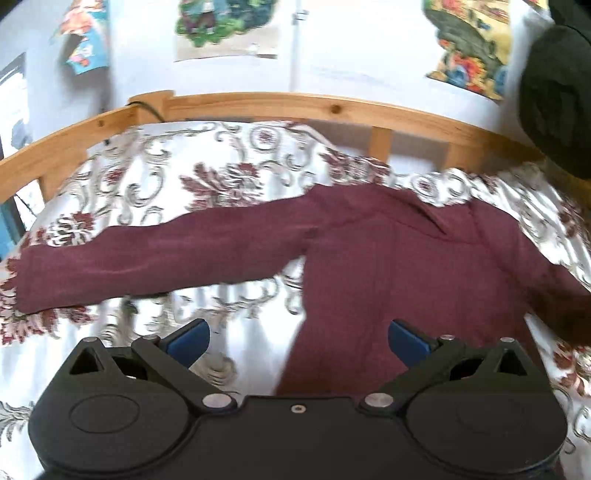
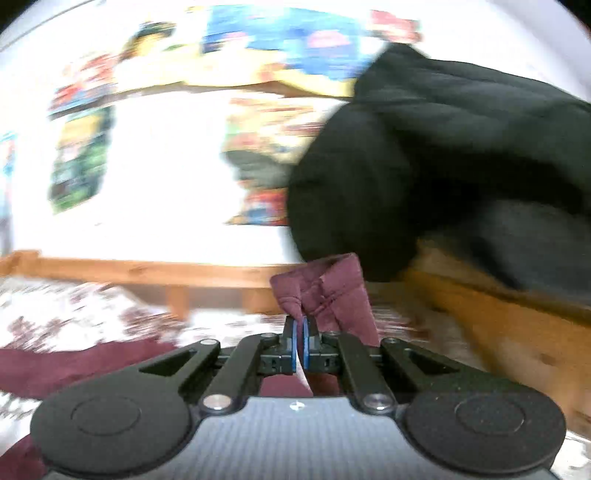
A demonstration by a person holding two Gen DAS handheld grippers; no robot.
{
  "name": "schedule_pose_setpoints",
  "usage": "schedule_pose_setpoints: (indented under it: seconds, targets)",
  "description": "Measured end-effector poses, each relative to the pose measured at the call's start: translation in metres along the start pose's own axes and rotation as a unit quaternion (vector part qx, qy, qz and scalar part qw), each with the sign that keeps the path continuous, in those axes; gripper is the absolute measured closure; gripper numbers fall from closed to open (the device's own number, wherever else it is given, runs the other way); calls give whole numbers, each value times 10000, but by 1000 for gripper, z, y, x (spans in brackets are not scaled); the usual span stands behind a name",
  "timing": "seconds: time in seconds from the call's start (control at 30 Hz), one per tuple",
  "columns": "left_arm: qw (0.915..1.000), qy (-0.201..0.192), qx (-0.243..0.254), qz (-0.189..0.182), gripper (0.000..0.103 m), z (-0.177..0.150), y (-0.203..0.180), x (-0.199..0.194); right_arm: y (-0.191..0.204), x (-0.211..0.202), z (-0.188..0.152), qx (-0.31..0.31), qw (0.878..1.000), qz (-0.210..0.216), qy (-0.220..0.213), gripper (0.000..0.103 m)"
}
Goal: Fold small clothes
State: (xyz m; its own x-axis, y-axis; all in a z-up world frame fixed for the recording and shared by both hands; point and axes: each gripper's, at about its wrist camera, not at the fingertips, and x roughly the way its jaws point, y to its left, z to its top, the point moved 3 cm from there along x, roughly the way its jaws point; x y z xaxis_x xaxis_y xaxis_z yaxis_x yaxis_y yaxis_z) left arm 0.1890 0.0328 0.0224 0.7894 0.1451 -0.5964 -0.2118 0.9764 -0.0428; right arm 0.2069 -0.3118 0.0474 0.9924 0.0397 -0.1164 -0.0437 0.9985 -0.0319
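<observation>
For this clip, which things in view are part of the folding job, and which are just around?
Part of the job:
- maroon shirt, spread on the bed, one sleeve cuff pinched
- right hand-held gripper, shut on that cuff
- left hand-held gripper, open over the shirt body

Just around:
- floral bedspread
- wooden bed rail
- dark garment on the rail
- wall posters

bed (image 1: 332, 107) w/ floral cover (image 1: 155, 177) | maroon shirt (image 1: 369, 258) on it

floral bedspread (image 1: 155, 192), wooden bed rail (image 1: 295, 105), wall posters (image 1: 225, 26), dark bundle (image 2: 443, 166)
</observation>
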Motion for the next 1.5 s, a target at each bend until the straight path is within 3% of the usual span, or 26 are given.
schedule_pose_setpoints:
  seconds: [0.17, 0.37, 0.5, 0.57, 0.63, 0.67, 0.7, 0.83, 0.93, 1.03, 1.1, 1.2, 1.23, 1.27, 1.33, 1.5]
  targets:
    - [9996, 10, -174, 223, 1, 0, 21, 3, 81, 4, -18, -732, 9921, 1016, 63, 99]
    - [9995, 1, -195, 260, 1, -5, 32, 3, 151, -5, -66, -1860, 9602, 2023, 504, 99]
    - [9996, -14, -121, 253, 1, -7, 31, 5, 179, -21, -96, -2293, 9397, 2391, 845, 97]
    - [9998, -49, -107, 185, 1, -7, 29, 6, 184, -28, -108, -2290, 9331, 2581, 1018, 90]
    - [9998, -95, -114, 97, 1, -5, 26, 8, 181, -33, -111, -2219, 9271, 2792, 1154, 71]
    - [9998, -122, -117, 65, 1, -5, 24, 8, 178, -38, -112, -2161, 9239, 2921, 1197, 53]
    - [9998, -153, -115, 32, 1, -4, 22, 9, 174, -41, -113, -2096, 9205, 3047, 1261, 44]
    - [9994, -279, -88, -200, 1, 1, 10, 16, 150, -57, -113, -1799, 9123, 3338, 1548, 38]
    - [9989, -196, 24, -423, 1, 1, -5, 32, 128, -56, -111, -1567, 9209, 3138, 1697, 30]
    - [9961, 196, -74, -853, 1, -3, -19, 48, 105, -49, -108, -1451, 9342, 2698, 1826, 27]
    - [9913, 438, -305, -1204, 6, -7, -27, 54, 86, -44, -108, -1222, 9456, 2342, 1900, 20]
    - [9827, 861, -518, -1558, 29, -14, -36, 65, 56, -41, -113, -718, 9579, 1910, 2017, 16]
    - [9803, 1027, -554, -1597, 48, -17, -39, 68, 47, -40, -116, -573, 9599, 1802, 2069, 16]
    - [9768, 1154, -579, -1708, 73, -19, -42, 71, 39, -38, -118, -461, 9612, 1711, 2115, 16]
    - [9726, 1228, -532, -1902, 94, -24, -47, 71, 27, -34, -122, -300, 9631, 1544, 2184, 16]
    - [9712, 663, 73, -2287, 98, -37, -60, 40, 8, -25, -120, -31, 9676, 1366, 2122, 16]
